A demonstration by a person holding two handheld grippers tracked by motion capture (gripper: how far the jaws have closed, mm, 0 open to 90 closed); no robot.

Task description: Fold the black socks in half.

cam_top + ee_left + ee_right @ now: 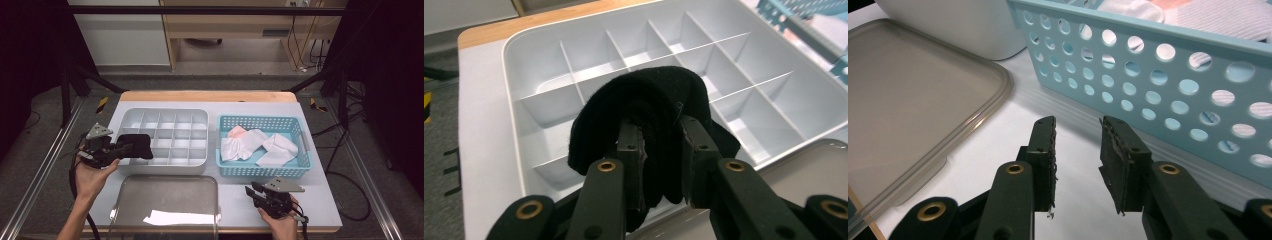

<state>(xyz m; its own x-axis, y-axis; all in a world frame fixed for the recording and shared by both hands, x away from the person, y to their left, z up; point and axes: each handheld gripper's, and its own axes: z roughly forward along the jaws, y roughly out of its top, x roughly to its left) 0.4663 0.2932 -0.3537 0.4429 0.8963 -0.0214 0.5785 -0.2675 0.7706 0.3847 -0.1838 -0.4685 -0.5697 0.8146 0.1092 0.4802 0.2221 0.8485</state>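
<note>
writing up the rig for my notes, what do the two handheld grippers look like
Both the left gripper and the right gripper are black, each with two flat jaws on linked arms with brass-coloured rivets. A grey three-cornered plate tops each, and a dark cable trails from each. The person's forearms are bare, with no sleeves in sight.

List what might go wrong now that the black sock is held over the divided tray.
1. The black sock bulges wider than one cell of the divided tray, so on release it may drape across the dividers instead of dropping in.
2. The left gripper pinches only part of the folded sock; the loose lower folds could snag on the tray's near wall.
3. The right gripper rests open close to the blue basket and could bump it when moving.
</note>
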